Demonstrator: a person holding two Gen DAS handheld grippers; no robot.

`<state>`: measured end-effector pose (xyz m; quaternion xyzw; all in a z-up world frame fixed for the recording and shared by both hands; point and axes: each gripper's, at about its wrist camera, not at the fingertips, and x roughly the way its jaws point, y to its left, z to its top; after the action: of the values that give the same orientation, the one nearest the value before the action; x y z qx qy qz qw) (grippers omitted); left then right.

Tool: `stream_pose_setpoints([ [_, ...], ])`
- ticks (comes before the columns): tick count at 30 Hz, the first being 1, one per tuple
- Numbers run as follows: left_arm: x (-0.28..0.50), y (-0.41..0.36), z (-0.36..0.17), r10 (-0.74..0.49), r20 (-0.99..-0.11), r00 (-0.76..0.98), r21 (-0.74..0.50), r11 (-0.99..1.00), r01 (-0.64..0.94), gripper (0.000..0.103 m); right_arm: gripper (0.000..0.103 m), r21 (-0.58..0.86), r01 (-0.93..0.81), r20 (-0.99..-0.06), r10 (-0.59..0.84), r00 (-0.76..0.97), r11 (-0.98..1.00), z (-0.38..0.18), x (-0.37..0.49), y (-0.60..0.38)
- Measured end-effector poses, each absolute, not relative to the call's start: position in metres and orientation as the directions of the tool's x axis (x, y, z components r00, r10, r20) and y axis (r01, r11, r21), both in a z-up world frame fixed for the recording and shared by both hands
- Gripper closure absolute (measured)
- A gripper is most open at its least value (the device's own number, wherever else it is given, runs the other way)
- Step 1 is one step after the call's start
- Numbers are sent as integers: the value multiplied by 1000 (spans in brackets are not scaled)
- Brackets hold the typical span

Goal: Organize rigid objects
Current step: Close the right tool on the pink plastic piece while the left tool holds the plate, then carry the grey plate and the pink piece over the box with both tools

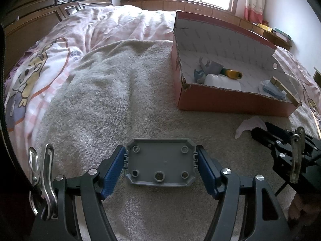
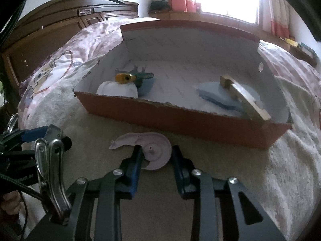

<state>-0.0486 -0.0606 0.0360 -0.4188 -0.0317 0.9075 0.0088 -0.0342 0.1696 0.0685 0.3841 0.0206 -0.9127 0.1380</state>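
Grey towelling covers the bed (image 1: 112, 104) beneath me, and on it lies the grey rectangular plastic cover plate (image 1: 160, 165), hollow side up with round bosses at its corners. My left gripper (image 1: 160, 170) brackets that plate: the blue pads sit right against its two short ends, jaws spread wide, and I cannot tell whether they press or merely touch.

My right gripper (image 2: 156, 156) reaches over the pale pink round plastic disc with a curved tail (image 2: 152, 150), which lies flat on the towel just before the box. The jaws stand on either side of its round part. The left pad overlaps the disc's edge; the right pad sits just beside the rim, and whether it touches I cannot tell.

Beyond both stands the red cardboard box with a white lining (image 2: 180, 120), open at the top. Inside, at one end, are a white rounded plastic piece (image 2: 116, 90), a yellow and green tool (image 2: 132, 77) and a blue bowl-like piece (image 2: 147, 86); at the other, a brass-coloured handle bar (image 2: 244, 98) lies across a light blue flat piece (image 2: 214, 94).
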Motion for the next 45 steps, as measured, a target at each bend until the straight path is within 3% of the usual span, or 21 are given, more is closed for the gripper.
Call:
stream_pose_setpoints([
  [45,-45,-34,60,131,-725,-677,-87,-991,-98,32,72,194,228,-651,-299,-698,-954,81,-2,215],
])
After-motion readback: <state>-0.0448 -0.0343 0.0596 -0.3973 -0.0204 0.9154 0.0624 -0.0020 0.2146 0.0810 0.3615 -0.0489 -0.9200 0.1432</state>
